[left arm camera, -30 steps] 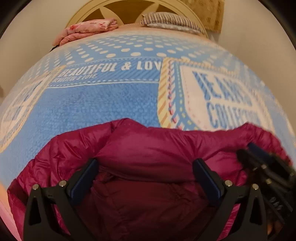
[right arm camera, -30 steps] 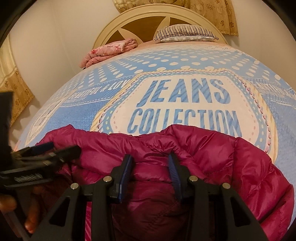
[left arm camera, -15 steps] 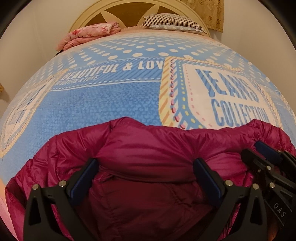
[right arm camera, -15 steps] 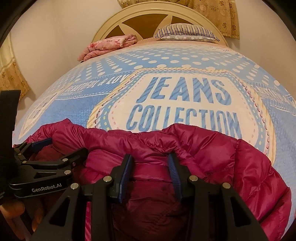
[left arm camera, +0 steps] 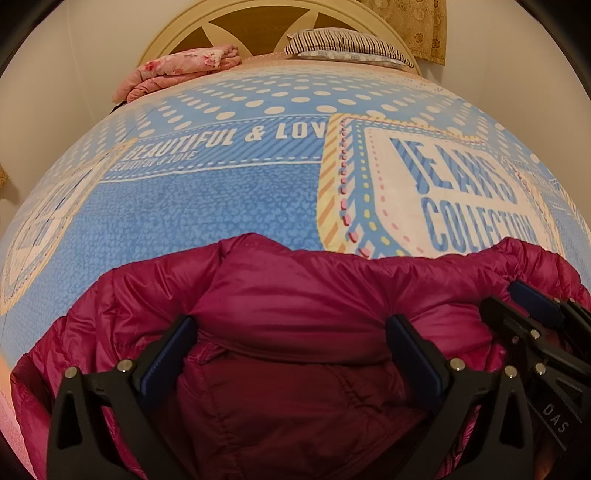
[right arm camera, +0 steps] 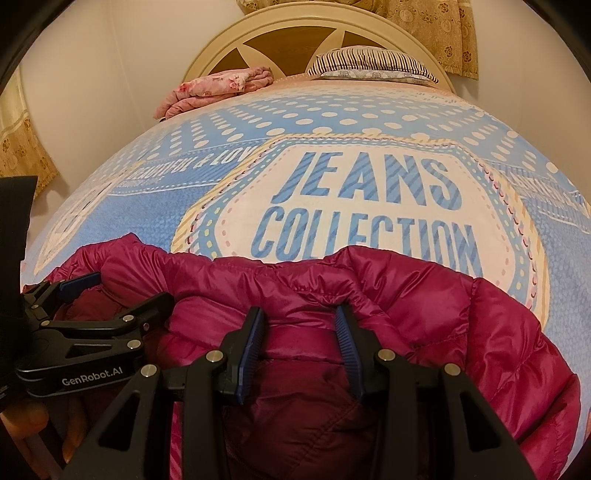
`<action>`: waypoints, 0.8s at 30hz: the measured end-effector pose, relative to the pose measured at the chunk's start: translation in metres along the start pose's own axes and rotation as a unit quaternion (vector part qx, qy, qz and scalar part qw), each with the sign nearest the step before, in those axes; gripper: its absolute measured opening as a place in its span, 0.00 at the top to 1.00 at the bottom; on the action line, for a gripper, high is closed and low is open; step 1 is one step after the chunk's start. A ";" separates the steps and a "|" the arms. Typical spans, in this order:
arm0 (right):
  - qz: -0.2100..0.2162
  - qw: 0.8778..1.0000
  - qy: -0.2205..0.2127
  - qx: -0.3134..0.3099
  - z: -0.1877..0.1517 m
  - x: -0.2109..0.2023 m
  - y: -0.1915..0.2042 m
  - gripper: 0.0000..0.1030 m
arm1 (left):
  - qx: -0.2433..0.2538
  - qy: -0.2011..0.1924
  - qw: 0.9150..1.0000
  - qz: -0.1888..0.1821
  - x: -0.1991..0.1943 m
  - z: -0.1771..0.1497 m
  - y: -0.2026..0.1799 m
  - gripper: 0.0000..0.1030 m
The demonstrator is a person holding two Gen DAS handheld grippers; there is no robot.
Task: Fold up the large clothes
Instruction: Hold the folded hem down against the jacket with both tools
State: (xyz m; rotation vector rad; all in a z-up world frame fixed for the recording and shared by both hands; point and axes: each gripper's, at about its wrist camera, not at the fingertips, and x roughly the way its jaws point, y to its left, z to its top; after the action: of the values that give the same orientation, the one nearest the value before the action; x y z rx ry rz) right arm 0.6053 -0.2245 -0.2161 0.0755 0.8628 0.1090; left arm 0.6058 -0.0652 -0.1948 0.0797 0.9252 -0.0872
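Blue printed bedspread (right arm camera: 155, 206) at 12 o'clock; puffy magenta down jacket (left arm camera: 295, 295) is pinched by right gripper (right arm camera: 301, 341), left gripper (left arm camera: 291, 354) spread wide; the fold should be laid evenly

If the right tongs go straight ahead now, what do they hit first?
Likely the puffy fold of the magenta down jacket bunched between the right tongs; beyond it lies the blue bedspread. Depth is uncertain.

Jacket (left arm camera: 295, 314) lay on the bedspread (left arm camera: 221, 199) at near edge, w/ my left gripper (left arm camera: 291, 350) beside my right gripper (right arm camera: 301, 343) on it. Folded blanket (left arm camera: 181, 72) sat far left, pillow (left arm camera: 347, 48) far right, both before headboard (left arm camera: 258, 26).
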 end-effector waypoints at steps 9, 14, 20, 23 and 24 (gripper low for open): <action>-0.002 1.000 0.001 -0.002 0.000 0.001 0.001 0.58 | 0.002 -0.001 1.000 0.003 0.000 0.000 0.000 0.00; -0.004 1.000 0.001 -0.003 0.000 0.001 0.002 0.58 | 0.004 -0.001 1.000 0.005 0.000 0.000 0.000 0.00; -0.004 1.000 0.001 -0.004 0.000 0.002 0.001 0.58 | 0.005 -0.002 1.000 0.005 0.000 0.000 0.000 0.00; -0.005 1.000 0.001 -0.004 0.000 0.002 0.000 0.58 | 0.005 -0.002 1.000 0.005 0.000 0.000 -0.001 0.00; -0.004 1.000 0.001 -0.004 0.000 0.002 0.000 0.58 | 0.005 -0.002 1.000 0.005 0.000 0.000 0.000 0.00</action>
State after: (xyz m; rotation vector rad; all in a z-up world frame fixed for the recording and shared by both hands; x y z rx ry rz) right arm 0.6064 -0.2241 -0.2174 0.0639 0.8639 0.1046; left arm 0.6059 -0.0656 -0.1952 0.0925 0.9211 -0.0831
